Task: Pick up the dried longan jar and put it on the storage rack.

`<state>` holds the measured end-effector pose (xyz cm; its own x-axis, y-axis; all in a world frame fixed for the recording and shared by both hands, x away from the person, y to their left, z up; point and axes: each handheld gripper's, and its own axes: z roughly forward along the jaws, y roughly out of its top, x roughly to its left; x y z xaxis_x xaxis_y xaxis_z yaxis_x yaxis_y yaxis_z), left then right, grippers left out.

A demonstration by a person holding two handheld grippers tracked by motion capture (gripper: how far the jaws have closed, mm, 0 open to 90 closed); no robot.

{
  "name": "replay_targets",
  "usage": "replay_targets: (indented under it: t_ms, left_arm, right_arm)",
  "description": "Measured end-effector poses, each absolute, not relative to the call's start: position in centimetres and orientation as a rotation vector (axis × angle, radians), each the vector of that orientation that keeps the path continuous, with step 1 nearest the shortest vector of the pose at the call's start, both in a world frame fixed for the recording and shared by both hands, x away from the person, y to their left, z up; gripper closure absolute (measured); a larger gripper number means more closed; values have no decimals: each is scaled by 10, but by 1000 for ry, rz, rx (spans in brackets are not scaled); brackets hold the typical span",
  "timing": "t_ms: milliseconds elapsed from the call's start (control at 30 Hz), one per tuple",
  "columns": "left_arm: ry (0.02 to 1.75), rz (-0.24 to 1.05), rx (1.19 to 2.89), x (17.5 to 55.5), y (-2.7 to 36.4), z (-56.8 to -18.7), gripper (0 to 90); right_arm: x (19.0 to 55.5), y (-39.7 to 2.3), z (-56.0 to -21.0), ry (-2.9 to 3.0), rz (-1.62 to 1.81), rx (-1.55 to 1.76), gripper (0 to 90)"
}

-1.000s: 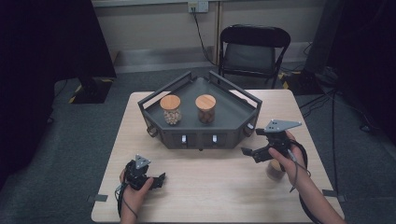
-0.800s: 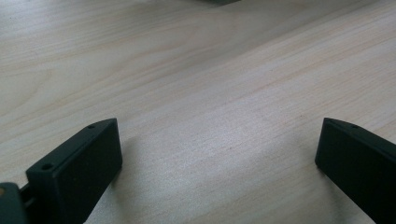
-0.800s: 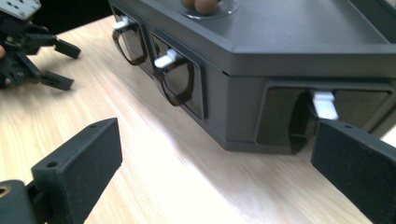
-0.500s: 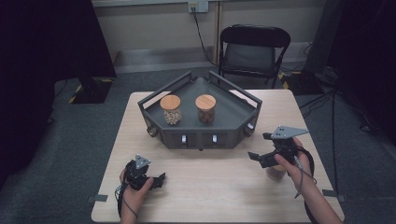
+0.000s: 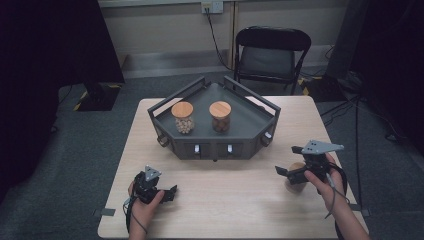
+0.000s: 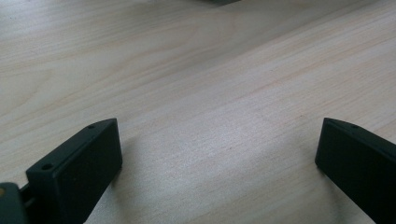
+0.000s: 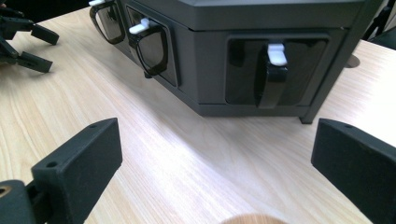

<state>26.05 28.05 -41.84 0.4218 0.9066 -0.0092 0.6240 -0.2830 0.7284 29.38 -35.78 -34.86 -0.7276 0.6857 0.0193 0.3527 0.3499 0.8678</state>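
A dark grey, many-sided tray stand [image 5: 250,131] sits mid-table with two wooden-lidded glass jars on it, a left jar [image 5: 183,117] and a right jar [image 5: 220,116]. My right gripper [image 5: 283,171] hovers open at the table's right, jaws pointing toward the stand's front panels [image 7: 275,70]. A round wooden-topped thing [image 5: 292,185] stands on the table just under it, and its top edge [image 7: 254,219] shows below the jaws. My left gripper [image 5: 172,193] rests open near the front left. Only bare wood lies between its jaws [image 6: 219,154].
The stand's front faces carry dark loop handles with white tabs [image 7: 276,53]. The left gripper [image 7: 23,42] shows far off in the right gripper view. A black folding chair [image 5: 270,55] stands behind the table. Cables trail on the floor at the right.
The right gripper has drawn back from the stand toward the near right edge and dropped a little. The left gripper and both jars have stayed put.
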Motion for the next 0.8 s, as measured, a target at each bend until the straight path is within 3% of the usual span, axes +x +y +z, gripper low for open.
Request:
replay_targets:
  t_ms: [800]
  left_arm:
    - [1290,547,2015,261,281,-418,2]
  right_arm:
    - [265,-385,-364,2209,1313,941,9]
